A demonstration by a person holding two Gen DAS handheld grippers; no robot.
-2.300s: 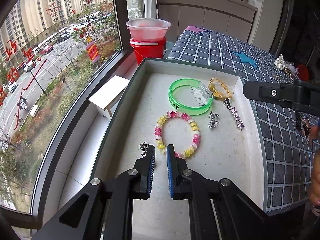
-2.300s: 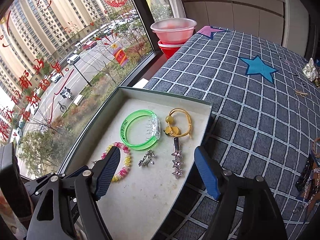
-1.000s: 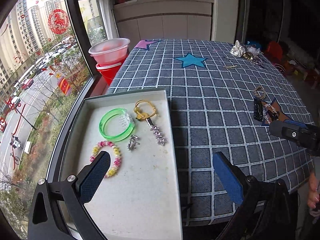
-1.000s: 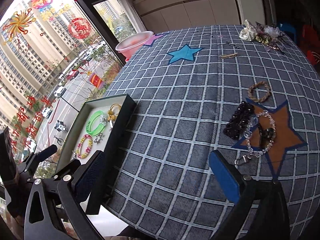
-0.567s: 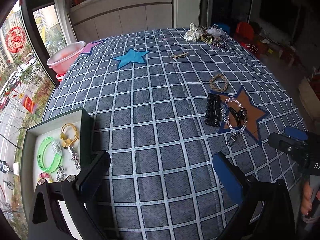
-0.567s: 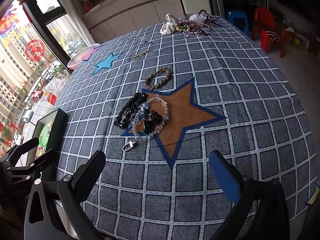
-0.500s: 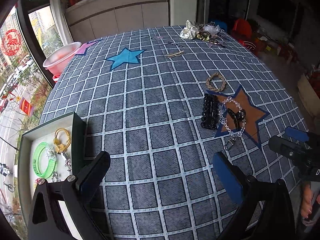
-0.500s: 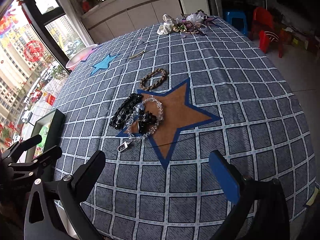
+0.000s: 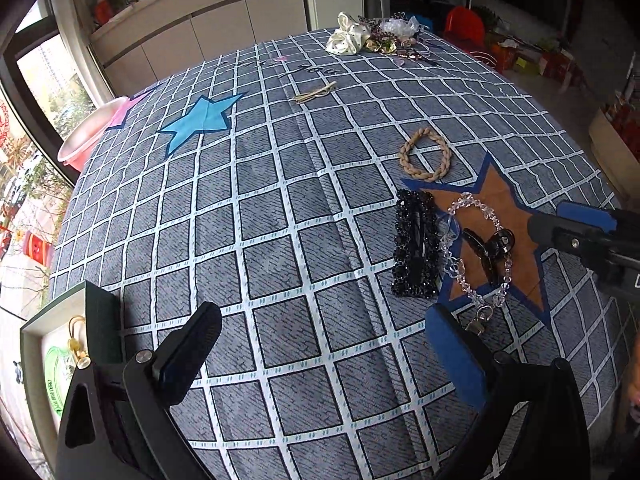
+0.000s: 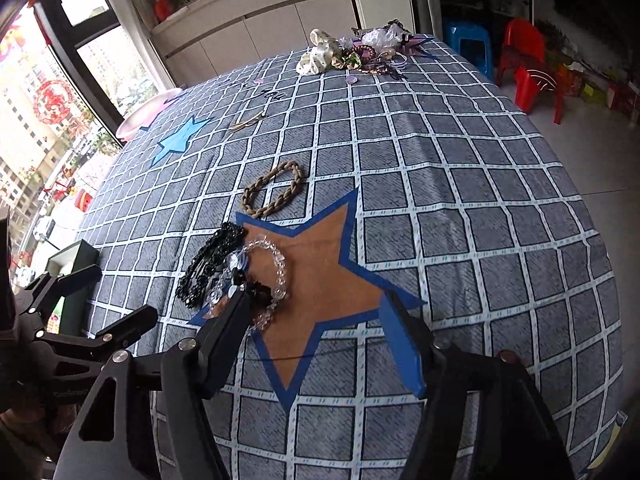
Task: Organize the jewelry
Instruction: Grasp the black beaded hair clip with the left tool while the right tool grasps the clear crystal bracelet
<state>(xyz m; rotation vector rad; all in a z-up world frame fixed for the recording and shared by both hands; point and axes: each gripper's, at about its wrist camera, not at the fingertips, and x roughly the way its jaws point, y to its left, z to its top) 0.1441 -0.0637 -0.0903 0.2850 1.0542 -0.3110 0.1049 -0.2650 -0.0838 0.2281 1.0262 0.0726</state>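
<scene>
While some jewelry already sits in the tray [image 9: 100, 312] at the lower left of the left view, more waits on the worktop [image 9: 280, 208]. A black clip [image 9: 414, 248], a clear bead bracelet [image 9: 476, 240] and a small dark clip [image 9: 490, 246] lie touching one another by the brown star, mid-right. A braided band [image 9: 426, 154] lies just above them. The left tool [image 9: 320, 356] is spread wide and holds nothing. The right tool [image 10: 316, 332] is wide too, empty, low over the bead pile. I think the job is about half done.
</scene>
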